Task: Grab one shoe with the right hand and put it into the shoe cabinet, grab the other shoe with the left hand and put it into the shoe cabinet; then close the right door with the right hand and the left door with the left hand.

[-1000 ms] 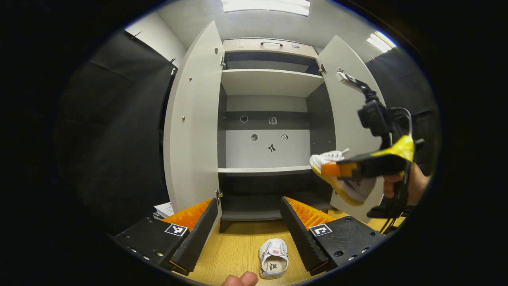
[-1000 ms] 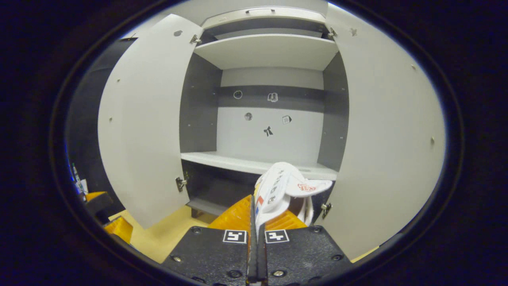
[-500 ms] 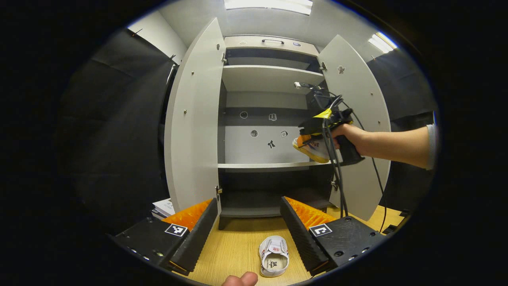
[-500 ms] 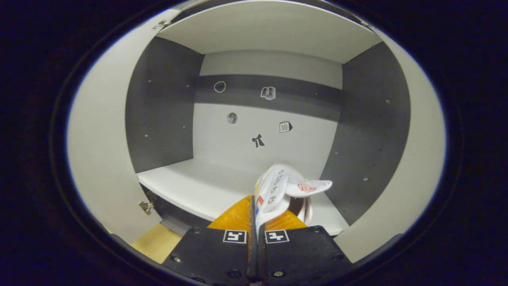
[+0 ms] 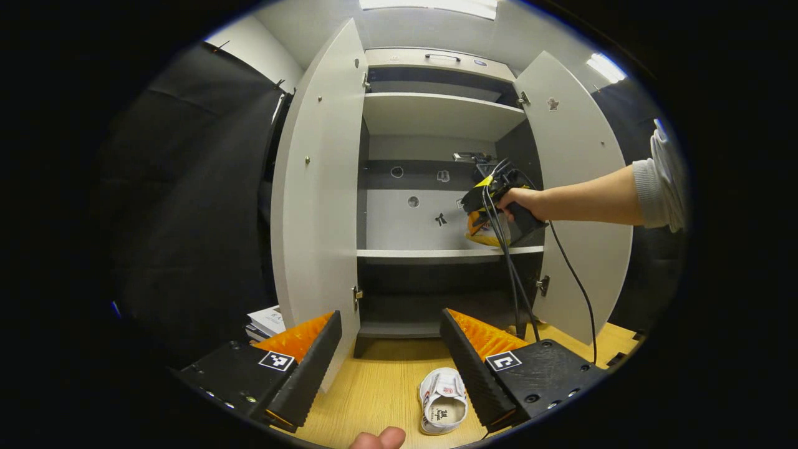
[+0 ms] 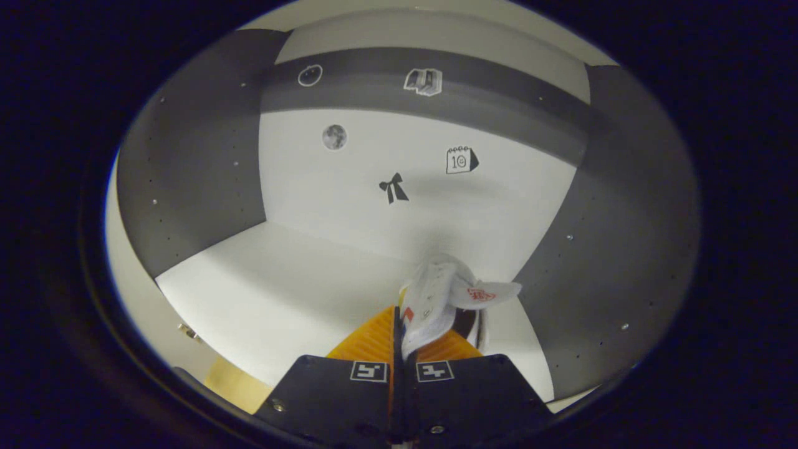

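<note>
My right gripper (image 6: 405, 324) is shut on a small white shoe (image 6: 442, 299), holding it just above the white middle shelf (image 6: 280, 293) inside the cabinet, near the right side wall. From the left gripper view, that right gripper (image 5: 483, 227) and the hand holding it reach into the open shoe cabinet (image 5: 436, 118) over the middle shelf (image 5: 436, 253). The other white shoe (image 5: 442, 408) lies on the wooden floor between the fingers of my left gripper (image 5: 393, 349), which is open and apart from it. Both doors stand open, the left door (image 5: 318, 187) and the right door (image 5: 576, 156).
Small stickers dot the cabinet's back panel (image 6: 393, 187). A cable (image 5: 576, 287) hangs from the right gripper down past the right door. A stack of papers (image 5: 265, 321) lies on the floor left of the cabinet. A fingertip (image 5: 377, 438) shows at the bottom edge.
The right gripper has carried its shoe from in front of the right door into the cabinet, down close over the middle shelf. The left gripper has barely shifted.
</note>
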`<state>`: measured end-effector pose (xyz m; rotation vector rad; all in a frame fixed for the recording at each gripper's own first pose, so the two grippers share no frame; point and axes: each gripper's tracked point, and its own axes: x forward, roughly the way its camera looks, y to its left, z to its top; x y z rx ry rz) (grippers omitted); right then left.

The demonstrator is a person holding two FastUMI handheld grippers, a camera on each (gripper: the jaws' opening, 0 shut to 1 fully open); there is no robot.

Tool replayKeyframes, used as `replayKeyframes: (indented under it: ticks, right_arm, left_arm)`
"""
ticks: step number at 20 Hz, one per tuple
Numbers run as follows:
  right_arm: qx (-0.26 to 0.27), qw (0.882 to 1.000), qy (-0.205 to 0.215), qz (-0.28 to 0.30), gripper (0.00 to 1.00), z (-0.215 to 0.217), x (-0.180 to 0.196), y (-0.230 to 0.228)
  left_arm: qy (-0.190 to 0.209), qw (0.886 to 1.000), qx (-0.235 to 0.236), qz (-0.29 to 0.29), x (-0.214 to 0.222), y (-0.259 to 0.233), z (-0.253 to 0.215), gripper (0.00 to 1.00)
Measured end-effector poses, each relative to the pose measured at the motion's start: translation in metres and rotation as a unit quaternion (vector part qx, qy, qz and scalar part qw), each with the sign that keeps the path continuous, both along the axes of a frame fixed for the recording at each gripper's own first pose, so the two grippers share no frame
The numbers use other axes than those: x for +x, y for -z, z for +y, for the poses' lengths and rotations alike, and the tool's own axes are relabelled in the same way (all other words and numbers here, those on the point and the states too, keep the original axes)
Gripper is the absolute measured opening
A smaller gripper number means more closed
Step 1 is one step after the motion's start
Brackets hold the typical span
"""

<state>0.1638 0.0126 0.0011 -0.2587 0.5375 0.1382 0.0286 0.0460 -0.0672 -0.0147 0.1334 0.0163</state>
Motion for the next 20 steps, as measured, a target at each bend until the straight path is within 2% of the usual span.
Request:
replayKeyframes:
  ticks: [7,10,12,13,14,15,16,17,20]
  right_arm:
    - [-0.023,0.999,0.021,0.031,0.05,-0.001,0.007,0.014]
    - [-0.020,0.999,0.024,0.021,0.20,0.000,0.003,0.007]
    - [-0.018,1.000,0.018,0.011,0.38,0.001,-0.004,-0.002]
    - [-0.010,1.000,0.015,0.007,0.51,0.001,-0.013,-0.008]
    - [-0.002,1.000,0.011,-0.005,0.47,0.003,-0.018,-0.016]
    - [0.003,1.000,0.009,-0.020,0.48,0.002,-0.027,-0.027]
    - [0.012,0.999,0.004,-0.034,0.58,0.004,-0.038,-0.036]
    - [0.023,0.998,-0.001,-0.051,0.53,0.005,-0.048,-0.046]
    - [0.048,0.994,-0.018,-0.095,0.65,0.002,-0.089,-0.067]
  left_arm:
    - [-0.009,1.000,-0.005,0.008,0.004,0.008,0.008,0.95]
    - [-0.010,1.000,-0.007,0.007,0.003,0.008,0.008,0.95]
    - [-0.011,1.000,-0.008,0.006,0.004,0.008,0.009,0.95]
    - [-0.011,1.000,-0.009,0.006,0.004,0.008,0.008,0.95]
    - [-0.010,1.000,-0.010,0.005,0.005,0.008,0.007,0.95]
    - [-0.008,1.000,-0.011,0.004,0.005,0.008,0.006,0.95]
    - [-0.005,1.000,-0.012,0.003,0.005,0.007,0.004,0.95]
    - [-0.003,1.000,-0.015,0.002,0.005,0.006,0.002,0.95]
    - [0.002,1.000,-0.021,0.000,0.005,0.006,-0.004,0.95]
